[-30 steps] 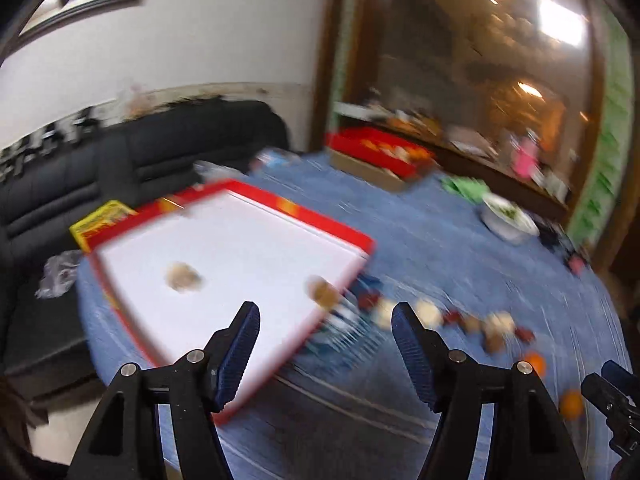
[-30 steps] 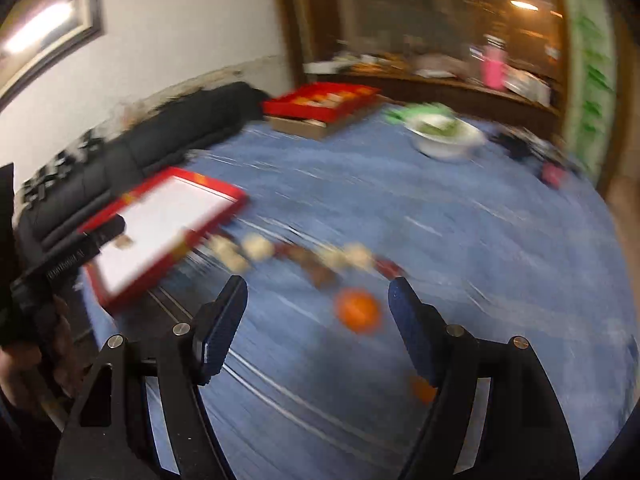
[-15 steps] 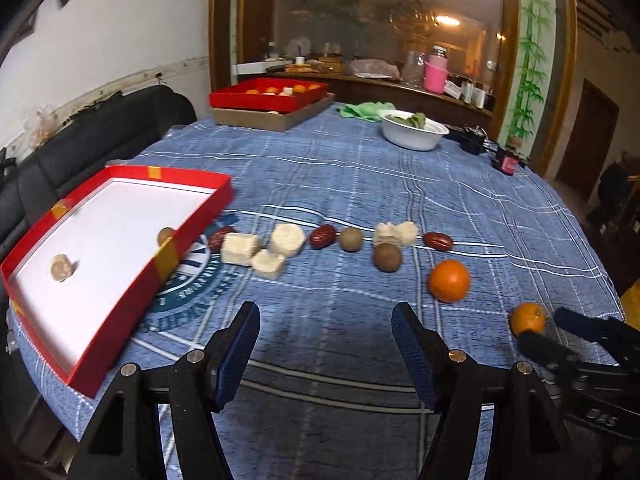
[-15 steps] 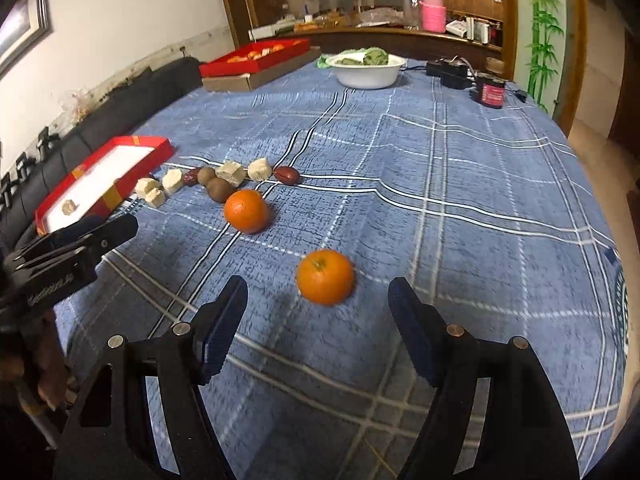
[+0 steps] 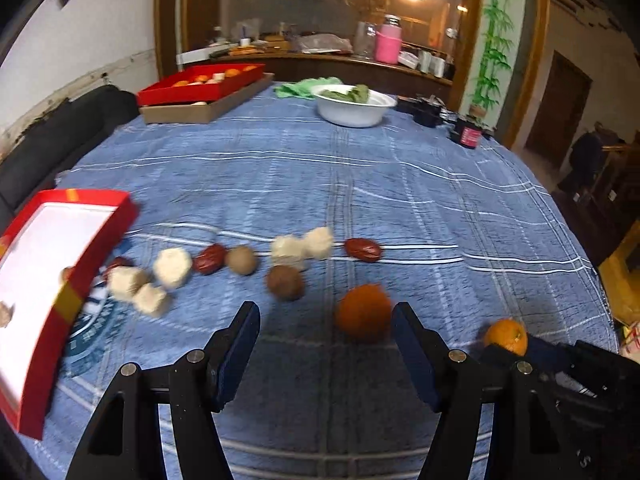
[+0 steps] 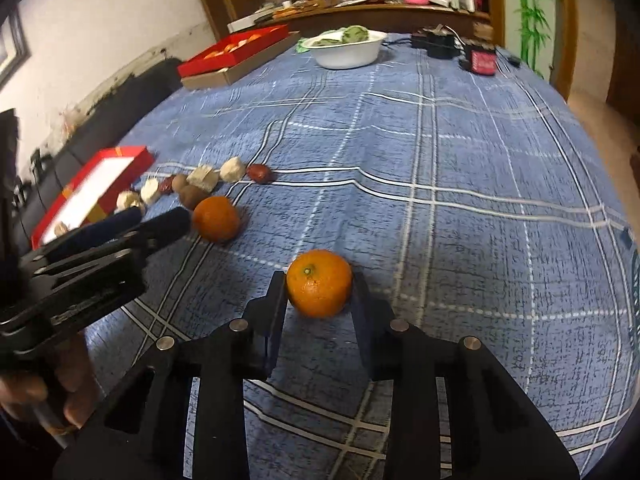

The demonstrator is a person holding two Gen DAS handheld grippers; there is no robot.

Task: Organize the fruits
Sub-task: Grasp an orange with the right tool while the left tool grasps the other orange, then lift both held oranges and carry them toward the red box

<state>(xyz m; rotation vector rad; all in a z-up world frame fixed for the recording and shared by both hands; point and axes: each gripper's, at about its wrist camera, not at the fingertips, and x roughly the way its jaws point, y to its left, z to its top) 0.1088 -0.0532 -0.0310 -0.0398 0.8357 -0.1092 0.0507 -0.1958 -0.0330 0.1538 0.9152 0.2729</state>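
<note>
- The counter [image 6: 460, 168] wears a blue checked cloth.
- A flat red box with a white inside [image 5: 48, 256] sits at its left edge.
- The left hand-held gripper [image 5: 326, 332] is spread wide, with nothing between its jaws. A round orange fruit [image 5: 363, 318] lies just ahead, near its right finger.
- The right hand-held gripper [image 6: 320, 300] is closing its jaws around a second round orange [image 6: 319, 283] on the cloth.

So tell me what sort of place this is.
Probably a lived-in home dining or living room: a table under a blue plaid tablecloth, a black sofa along the wall, and a cluttered wooden sideboard.
</note>
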